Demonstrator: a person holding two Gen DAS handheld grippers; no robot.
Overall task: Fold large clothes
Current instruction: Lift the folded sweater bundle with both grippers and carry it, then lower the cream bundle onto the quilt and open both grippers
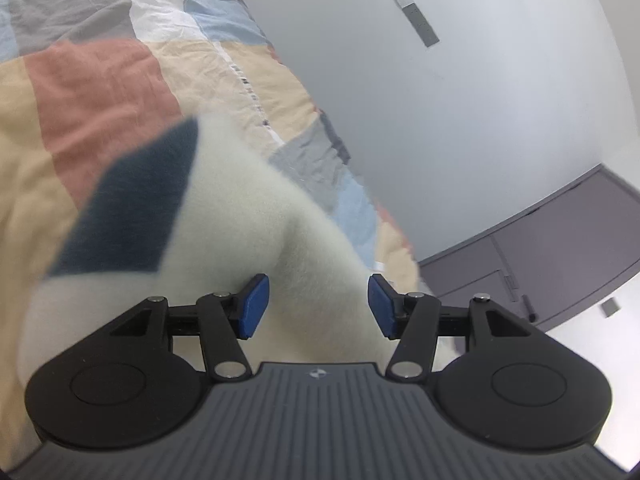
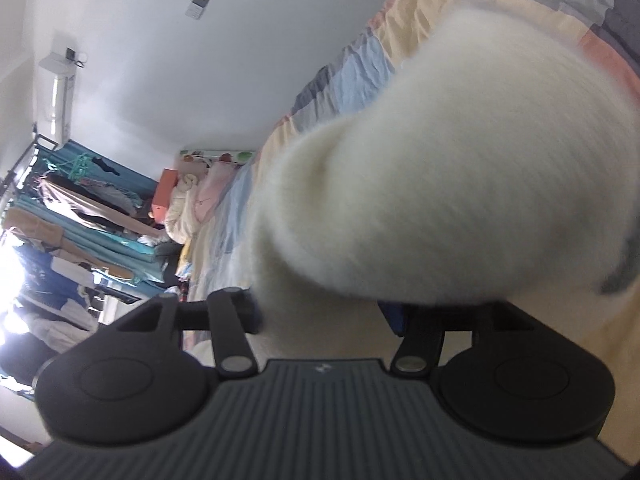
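Over the patchwork quilt (image 1: 100, 80), the left gripper (image 1: 318, 306) tilts with fingers spread wide around the white fleece garment (image 1: 256, 208), while fleece hides the right gripper (image 2: 324, 316), whose grip I cannot tell.

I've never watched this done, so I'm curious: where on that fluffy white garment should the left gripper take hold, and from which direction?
Probably the raised ridge of the fluffy white garment that bunches up right between the open left gripper pads. Coming straight forward along the fingers suits it: that fold is narrow enough to fit the gap, while the flatter part near the dark patch offers no edge to pinch.
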